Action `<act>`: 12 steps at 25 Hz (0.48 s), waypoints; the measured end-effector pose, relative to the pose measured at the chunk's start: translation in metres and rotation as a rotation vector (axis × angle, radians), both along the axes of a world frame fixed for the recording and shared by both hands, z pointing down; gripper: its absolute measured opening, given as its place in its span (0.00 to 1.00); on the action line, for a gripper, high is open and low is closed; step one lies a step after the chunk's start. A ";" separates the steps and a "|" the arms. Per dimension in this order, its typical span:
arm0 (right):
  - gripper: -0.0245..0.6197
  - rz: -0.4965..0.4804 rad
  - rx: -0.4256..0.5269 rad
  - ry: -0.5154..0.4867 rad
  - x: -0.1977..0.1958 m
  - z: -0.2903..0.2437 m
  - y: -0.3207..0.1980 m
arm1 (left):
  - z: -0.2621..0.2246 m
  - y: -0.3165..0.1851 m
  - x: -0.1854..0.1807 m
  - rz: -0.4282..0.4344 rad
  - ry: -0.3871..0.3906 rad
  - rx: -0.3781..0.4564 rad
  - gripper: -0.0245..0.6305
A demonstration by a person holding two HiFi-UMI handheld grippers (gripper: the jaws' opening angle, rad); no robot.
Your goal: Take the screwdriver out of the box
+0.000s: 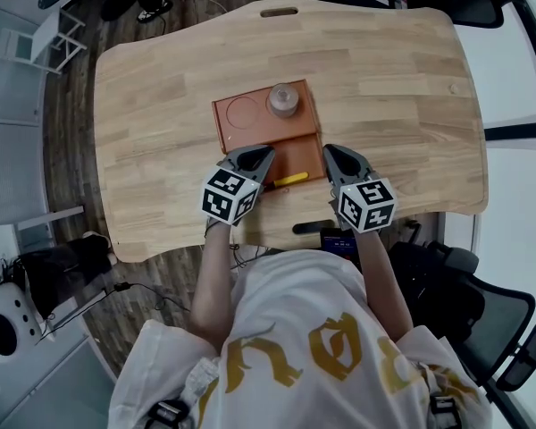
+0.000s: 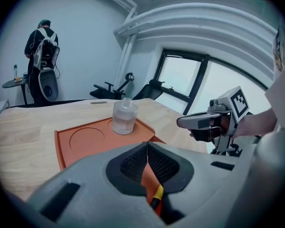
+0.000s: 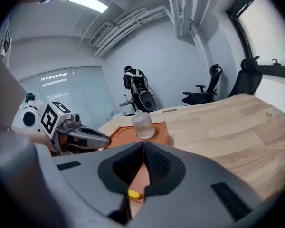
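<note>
An orange box (image 1: 241, 137) lies in the middle of the wooden table, with a round recess and a clear jar (image 1: 284, 100) in its far half. The screwdriver (image 1: 290, 179), with a yellow handle, lies in the box's near compartment, between my two grippers. My left gripper (image 1: 266, 150) hovers over the box's near left part, jaws shut and holding nothing. My right gripper (image 1: 326, 148) hovers at the box's near right corner, its jaws also shut and empty. In the left gripper view the screwdriver (image 2: 156, 194) shows below the closed jaws; in the right gripper view only its yellow end (image 3: 133, 193) shows.
The table (image 1: 384, 105) has a handle slot at its far edge. A black office chair (image 1: 482, 311) stands at my right and a white device (image 1: 4, 324) on the floor at my left. A person (image 2: 42, 65) stands far off beyond the table.
</note>
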State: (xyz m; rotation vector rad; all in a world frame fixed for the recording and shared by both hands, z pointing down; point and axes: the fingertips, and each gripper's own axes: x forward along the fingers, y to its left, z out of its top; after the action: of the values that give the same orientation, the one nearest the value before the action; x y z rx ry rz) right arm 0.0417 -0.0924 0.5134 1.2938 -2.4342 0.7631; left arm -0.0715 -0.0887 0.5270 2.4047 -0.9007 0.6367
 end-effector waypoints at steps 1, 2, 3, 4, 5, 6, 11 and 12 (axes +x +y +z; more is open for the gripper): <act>0.06 -0.004 -0.005 0.001 0.000 0.002 -0.001 | 0.003 0.000 0.001 0.009 -0.004 -0.012 0.05; 0.06 -0.008 -0.011 0.002 0.000 0.004 -0.001 | 0.006 0.002 0.002 0.022 -0.009 -0.026 0.05; 0.06 -0.012 -0.018 0.005 0.001 0.007 0.000 | 0.010 0.004 0.005 0.038 -0.013 -0.043 0.05; 0.06 -0.015 -0.024 0.007 0.001 0.009 0.001 | 0.013 0.007 0.008 0.058 -0.016 -0.062 0.05; 0.06 -0.017 -0.030 0.010 0.002 0.011 0.001 | 0.016 0.010 0.011 0.080 -0.017 -0.081 0.05; 0.06 -0.020 -0.034 0.011 0.002 0.012 0.001 | 0.019 0.013 0.013 0.101 -0.017 -0.100 0.05; 0.06 -0.023 -0.058 0.004 0.005 0.024 -0.002 | 0.035 0.020 0.023 0.191 -0.053 -0.168 0.06; 0.06 -0.018 -0.068 0.002 0.007 0.027 -0.003 | 0.038 0.022 0.026 0.211 -0.064 -0.178 0.06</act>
State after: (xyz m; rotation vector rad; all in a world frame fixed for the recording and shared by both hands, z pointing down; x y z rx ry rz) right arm 0.0485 -0.0950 0.5404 1.2450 -2.3937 0.8319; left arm -0.0460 -0.0668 0.5650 2.3469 -0.5913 0.8397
